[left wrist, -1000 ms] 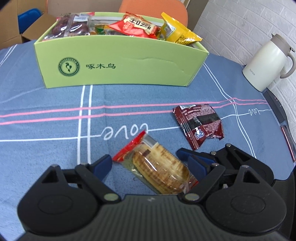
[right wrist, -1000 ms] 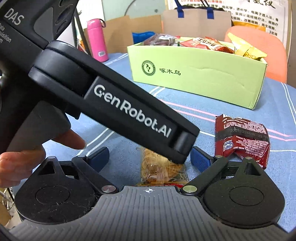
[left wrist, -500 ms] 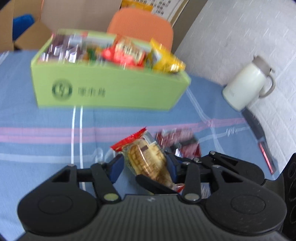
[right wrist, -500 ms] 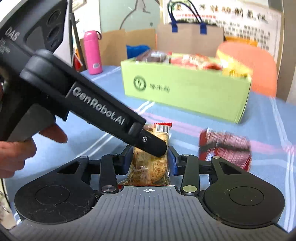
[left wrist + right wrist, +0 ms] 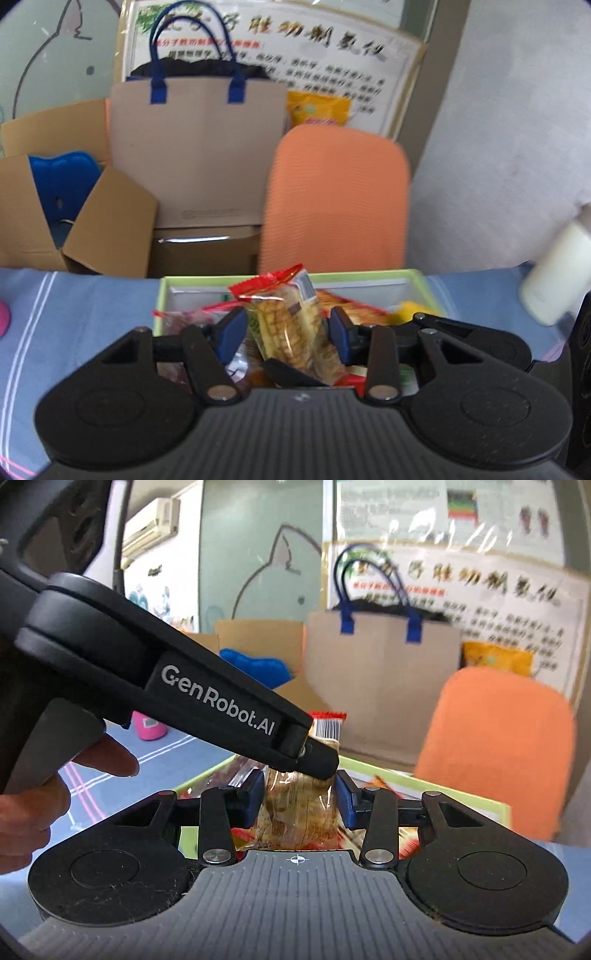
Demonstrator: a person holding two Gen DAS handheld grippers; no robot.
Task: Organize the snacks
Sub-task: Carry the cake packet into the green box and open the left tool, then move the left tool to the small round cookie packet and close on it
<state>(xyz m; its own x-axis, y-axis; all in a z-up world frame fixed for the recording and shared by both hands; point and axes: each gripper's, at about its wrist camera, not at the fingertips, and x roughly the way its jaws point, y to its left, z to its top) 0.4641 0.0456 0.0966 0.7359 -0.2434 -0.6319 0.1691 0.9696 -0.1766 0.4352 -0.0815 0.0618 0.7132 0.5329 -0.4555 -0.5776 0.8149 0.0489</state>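
- Two grippers are clamping one snack between them: the left gripper [image 5: 286, 330] is squeezing the clear-wrapped pastry packet [image 5: 295, 328] with its blue pads [image 5: 231, 334] nearly together, and the right gripper [image 5: 300, 796] is pinching the same packet [image 5: 299, 808] from the other side, its jaws equally narrow.
- That packet is hanging in the air, its red crimped end pointing up, directly above the green box [image 5: 369, 275] rather than lying on the cloth.
- Below it, the box is already holding a crowd of wrappers: red ones [image 5: 354, 308], a yellow one [image 5: 412, 308], something darker at the left.
- A person's hand [image 5: 33, 805] is wrapping the handle of the left tool, whose black body is crossing the right wrist view.
- Beyond the box, an orange chair [image 5: 336, 199], a paper bag with blue handles [image 5: 199, 147] and open cartons are standing; a white jug [image 5: 554, 273] is blurring at the right edge.
- To my eye the carrying step is ending and the drop into the box is coming.
- Next, I judge, both jaws are needing to open together over a gap among the wrappers, low enough that the packet is not bouncing off the heap.
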